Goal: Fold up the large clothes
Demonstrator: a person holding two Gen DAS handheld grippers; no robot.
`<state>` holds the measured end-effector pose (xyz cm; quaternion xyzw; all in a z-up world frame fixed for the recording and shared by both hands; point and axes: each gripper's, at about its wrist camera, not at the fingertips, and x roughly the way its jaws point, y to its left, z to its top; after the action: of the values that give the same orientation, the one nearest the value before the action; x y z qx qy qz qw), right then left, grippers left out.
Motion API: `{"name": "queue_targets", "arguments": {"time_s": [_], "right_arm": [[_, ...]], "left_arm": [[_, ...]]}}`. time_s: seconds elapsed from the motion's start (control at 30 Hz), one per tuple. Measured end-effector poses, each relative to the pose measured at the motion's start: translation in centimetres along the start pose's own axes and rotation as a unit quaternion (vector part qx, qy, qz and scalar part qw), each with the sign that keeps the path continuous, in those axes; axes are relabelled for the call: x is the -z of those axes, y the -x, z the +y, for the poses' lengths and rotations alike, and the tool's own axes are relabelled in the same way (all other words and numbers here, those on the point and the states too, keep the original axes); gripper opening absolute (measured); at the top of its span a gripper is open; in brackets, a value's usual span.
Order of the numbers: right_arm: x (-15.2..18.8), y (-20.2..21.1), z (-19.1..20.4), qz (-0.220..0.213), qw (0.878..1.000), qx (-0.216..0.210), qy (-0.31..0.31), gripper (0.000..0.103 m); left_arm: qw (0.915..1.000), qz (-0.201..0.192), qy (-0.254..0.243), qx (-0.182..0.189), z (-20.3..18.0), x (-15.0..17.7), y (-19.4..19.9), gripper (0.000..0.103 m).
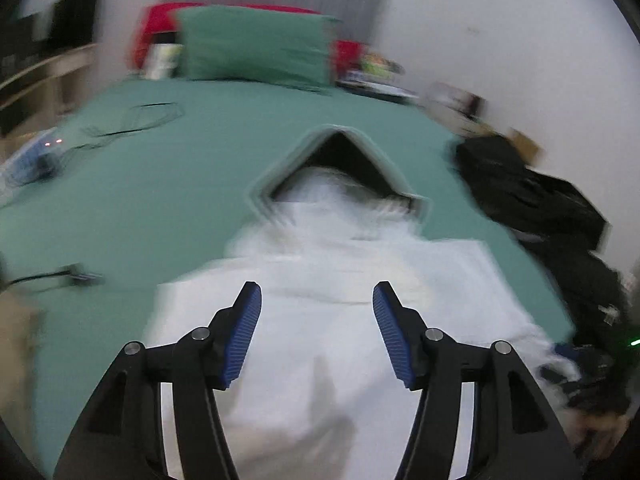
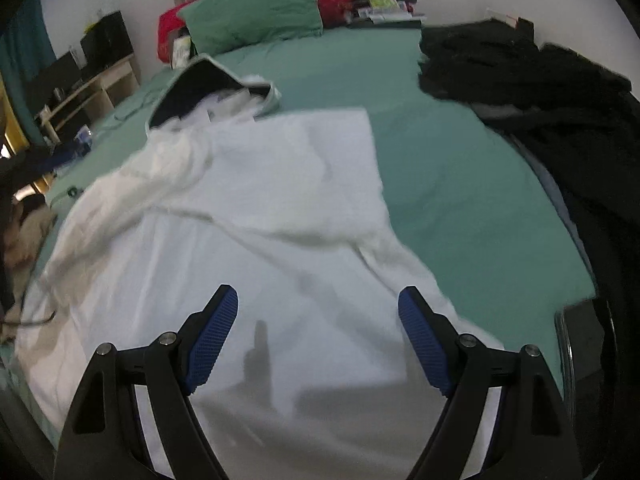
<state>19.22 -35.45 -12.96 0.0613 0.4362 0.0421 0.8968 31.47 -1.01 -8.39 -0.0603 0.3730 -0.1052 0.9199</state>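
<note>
A large white hooded garment (image 2: 256,216) lies spread across a bed w/ a green sheet (image 2: 460,184), hood end pointing toward the headboard, hem nearest the cameras. The hood (image 1: 344,168) sits open, dark lining showing, trimmed in pale green. Left tongs (image 1: 317,334) hover just above the lower body of the garment, jaws spread wide, nothing between them. Right tongs (image 2: 318,338) likewise released & empty, over the hem area, casting a shadow on the cloth. In the right wrist view one side looks already folded inward, forming a flat rectangular panel (image 2: 320,148), while the other sleeve (image 2: 132,184) lies rumpled along the garment's far edge. A green pillow (image 2: 256,12) rests at the head of the bed; a heap of black clothes (image 2: 540,92) sits at the bed's edge, apart from the white piece. Judgement: fabric looks soft, thick-ish & limp, prob. fleece or heavy cotton; it'll sag & drag on the sheet, not slide cleanly. Best hold is prob. a pinch through both layers at hem corners or the loose sleeve's cuff, lifting evenly. Left wrist view is motion-blurred, so fine detail is uncertain.
</note>
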Motion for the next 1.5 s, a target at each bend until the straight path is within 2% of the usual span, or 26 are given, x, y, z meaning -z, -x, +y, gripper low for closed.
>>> {"name": "queue_targets", "arguments": {"time_s": [0.07, 0.17, 0.23, 0.37, 0.47, 0.5, 0.53, 0.57, 0.6, 0.63, 0.67, 0.7, 0.73, 0.83, 0.9, 1.03, 1.13, 1.2, 1.23, 1.3, 1.33, 1.4, 1.43, 1.5], "right_arm": [[-1.8, 0.1, 1.4, -0.009, 1.000, -0.010, 0.015, 0.083], [-5.9, -0.7, 6.0, -0.032, 0.996, -0.035, 0.075, 0.083], [-8.6, -2.3, 9.7, -0.040, 0.990, -0.047, 0.123, 0.083], [-12.3, -7.5, 16.4, -0.017, 0.982, -0.069, 0.177, 0.082], [-12.8, -11.0, 21.3, 0.006, 0.972, -0.071, 0.225, 0.077], [-12.7, -12.3, 22.6, 0.017, 0.968, -0.073, 0.238, 0.076], [-12.6, -13.6, 23.5, 0.026, 0.966, -0.066, 0.248, 0.071], [-12.3, -14.9, 23.9, 0.039, 0.965, -0.054, 0.255, 0.067], [-11.9, -16.1, 24.2, 0.053, 0.963, -0.046, 0.260, 0.051], [-11.7, -17.2, 24.4, 0.065, 0.962, -0.041, 0.262, 0.027], [-11.8, -17.6, 24.2, 0.070, 0.963, -0.040, 0.259, 0.020], [-12.0, -17.3, 23.7, 0.062, 0.966, -0.043, 0.247, 0.009], [-12.2, -16.6, 23.3, 0.052, 0.968, -0.042, 0.241, 0.003], [-13.4, -12.6, 20.8, -0.007, 0.975, -0.021, 0.223, 0.003], [-14.7, -9.1, 17.7, -0.047, 0.979, -0.002, 0.200, 0.003], [-16.2, -4.8, 11.2, -0.076, 0.987, 0.013, 0.142, 0.003], [-15.3, -2.8, 6.5, -0.081, 0.991, 0.017, 0.101, 0.003], [-14.1, -2.7, 3.4, -0.073, 0.995, 0.005, 0.073, 0.003], [-14.1, -3.2, 3.3, -0.067, 0.996, -0.002, 0.063, 0.003], [-12.0, -4.9, 0.7, -0.024, 0.999, -0.036, 0.030, 0.003], [-12.0, -5.4, 0.3, -0.011, 0.999, -0.034, 0.025, 0.003], [-9.7, -6.6, -0.2, 0.006, 0.999, -0.018, 0.030, 0.003], [-8.9, -6.9, -0.4, 0.009, 0.999, -0.017, 0.028, 0.003], [-7.7, -7.2, -0.8, 0.012, 1.000, -0.021, 0.016, 0.003]], "left_arm": [[0.9986, 0.011, 0.023, -0.046, 3.9, 0.4, 0.0, 0.062], [0.9947, 0.042, 0.035, -0.087, 7.9, 1.1, -1.4, 0.062], [0.9946, 0.060, 0.050, -0.068, 9.2, 1.6, -2.7, 0.061], [0.9927, 0.104, 0.059, 0.011, 9.2, 2.4, -5.9, 0.061], [0.9930, 0.108, 0.037, 0.030, 8.7, 3.4, -7.5, 0.061], [0.9950, 0.092, 0.024, 0.031, 8.4, 3.8, -7.4, 0.061], [0.9955, 0.090, 0.015, 0.028, 8.2, 4.0, -7.2, 0.051], [0.9957, 0.090, 0.007, 0.020, 8.1, 4.2, -7.1, 0.033], [0.9957, 0.090, 0.001, 0.020, 8.3, 4.2, -7.0, 0.023], [0.9956, 0.089, 0.001, 0.031, 8.5, 4.2, -6.8, 0.004], [0.9958, 0.085, 0.006, 0.032, 8.9, 4.1, -6.6, 0.003], [0.9966, 0.076, 0.016, 0.029, 9.6, 3.9, -6.2, 0.003], [0.9968, 0.070, 0.027, 0.029, 10.5, 3.7, -5.7, 0.002], [0.9965, 0.055, 0.062, 0.017, 12.0, 3.0, -5.0, 0.002], [0.9972, 0.039, 0.063, -0.011, 12.5, 2.6, -4.5, 0.002], [0.9958, 0.048, 0.073, -0.027, 13.5, 2.6, -4.7, 0.002], [0.9951, 0.060, 0.070, -0.036, 13.7, 2.8, -5.3, 0.002], [0.9954, 0.063, 0.059, -0.042, 13.5, 3.1, -5.2, 0.002], [0.9954, 0.064, 0.052, -0.047, 13.3, 3.2, -5.3, 0.002], [0.9951, 0.067, 0.040, -0.061, 12.9, 3.4, -5.6, 0.002], [0.9944, 0.072, 0.038, -0.068, 12.9, 3.6, -5.6, 0.002], [0.9932, 0.077, 0.043, -0.077, 12.8, 3.5, -5.9, 0.002], [0.9931, 0.074, 0.044, -0.079, 12.8, 3.3, -5.7, 0.005], [0.9948, 0.054, 0.045, -0.074, 12.3, 2.9, -4.5, 0.028]]}}
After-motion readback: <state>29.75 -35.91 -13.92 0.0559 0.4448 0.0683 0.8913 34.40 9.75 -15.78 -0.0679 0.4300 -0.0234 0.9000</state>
